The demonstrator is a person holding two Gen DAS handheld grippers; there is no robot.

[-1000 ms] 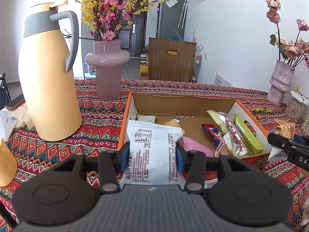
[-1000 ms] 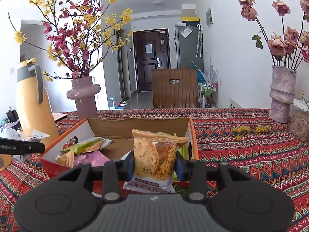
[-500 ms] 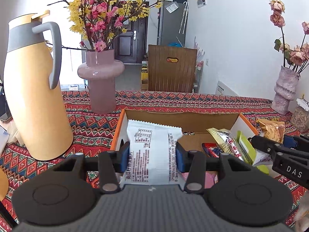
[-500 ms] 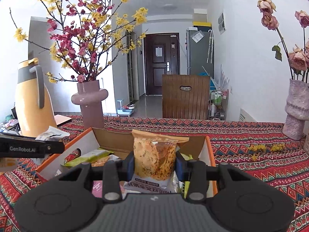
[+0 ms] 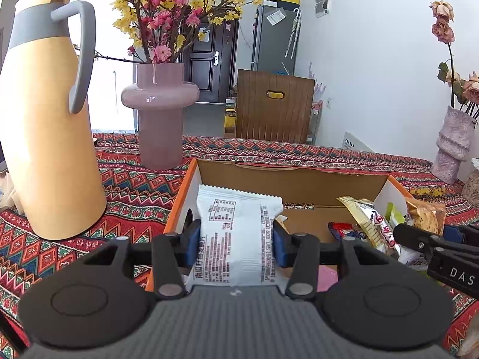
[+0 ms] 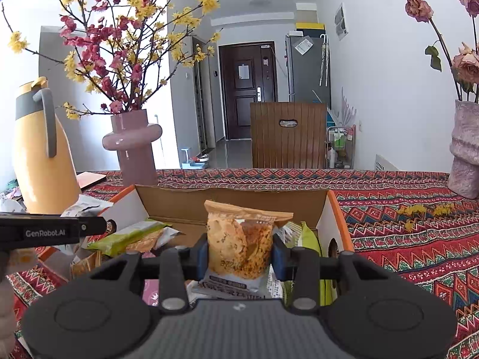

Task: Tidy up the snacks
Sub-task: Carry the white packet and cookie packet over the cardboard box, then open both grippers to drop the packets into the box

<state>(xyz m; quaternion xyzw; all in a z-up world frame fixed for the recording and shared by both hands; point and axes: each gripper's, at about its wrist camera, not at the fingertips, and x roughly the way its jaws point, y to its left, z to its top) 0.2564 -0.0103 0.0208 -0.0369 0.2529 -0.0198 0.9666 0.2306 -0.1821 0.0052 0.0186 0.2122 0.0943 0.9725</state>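
**Two packets poised over the snack box**

The table (image 5: pixel 134 185), under a red patterned cloth, fills the lower frame in both views. On it sits the open cardboard box (image 6: pixel 233 203) with orange edges, centre frame, already holding several packets. The left tool (image 5: pixel 236 239) is clamped on a white packet (image 5: pixel 236 233) above the box's left end; the right tool (image 6: pixel 239 254) pinches an orange-topped cracker packet (image 6: pixel 242 245) above its right end. The step in hand looks like the drop-off: next, each tool needs lowering into a free spot, then opening. Readable writing: "GenRobot.AI" at the left edge of the right view, "DAS" at lower right of the left view; the white packet's print is too small.
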